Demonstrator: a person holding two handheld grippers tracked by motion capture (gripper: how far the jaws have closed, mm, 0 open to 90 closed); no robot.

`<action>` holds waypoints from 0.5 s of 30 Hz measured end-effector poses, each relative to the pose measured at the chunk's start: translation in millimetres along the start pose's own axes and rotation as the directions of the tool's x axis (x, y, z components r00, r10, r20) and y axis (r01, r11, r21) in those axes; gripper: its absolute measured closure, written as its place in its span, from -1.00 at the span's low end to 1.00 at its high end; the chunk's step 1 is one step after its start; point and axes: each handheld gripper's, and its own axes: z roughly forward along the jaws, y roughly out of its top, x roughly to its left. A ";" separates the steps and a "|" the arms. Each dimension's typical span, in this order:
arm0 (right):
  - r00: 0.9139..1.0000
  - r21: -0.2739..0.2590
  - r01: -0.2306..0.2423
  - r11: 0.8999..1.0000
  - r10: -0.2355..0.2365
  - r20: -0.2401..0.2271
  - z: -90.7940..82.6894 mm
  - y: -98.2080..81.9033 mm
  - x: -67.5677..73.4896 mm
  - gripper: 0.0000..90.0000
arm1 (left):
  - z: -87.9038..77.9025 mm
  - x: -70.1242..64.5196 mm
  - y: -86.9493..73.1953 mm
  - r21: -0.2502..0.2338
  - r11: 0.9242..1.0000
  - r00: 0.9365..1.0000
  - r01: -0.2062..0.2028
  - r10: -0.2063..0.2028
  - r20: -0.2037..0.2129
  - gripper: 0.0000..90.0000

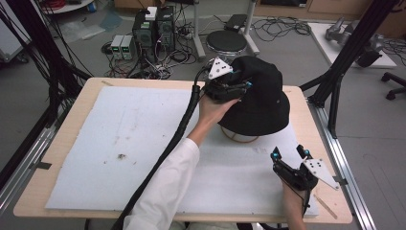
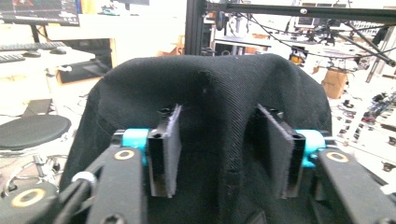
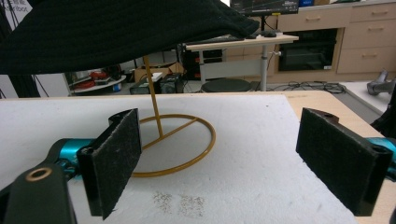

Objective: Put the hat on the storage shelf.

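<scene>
A black bucket hat [image 1: 261,103] hangs on a thin gold wire stand [image 1: 238,139] at the back right of the white mat. My left gripper [image 1: 244,86] is up against the hat's left side, near the crown. In the left gripper view its jaws [image 2: 219,154] stand apart with a raised fold of the hat's fabric [image 2: 210,84] between the pads, which do not press on it. My right gripper [image 1: 289,153] rests open near the table's front right. The right gripper view has its wide-open jaws [image 3: 219,158] facing the stand's ring base [image 3: 177,140], under the hat brim [image 3: 116,32].
A white foam mat [image 1: 134,134] covers most of the wooden table [image 1: 72,120]. A black frame post [image 1: 344,57] rises past the table's right edge. Behind the table, a round stool [image 1: 226,40], computer boxes [image 1: 153,28] and loose cables sit on the floor.
</scene>
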 end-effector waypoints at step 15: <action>1.000 -0.002 0.000 1.000 0.000 0.001 -1.0 0.2 -0.6 -0.70 | -8.8 2.7 -0.6 -0.009 1.000 1.000 0.004 -0.004 -0.017 -0.15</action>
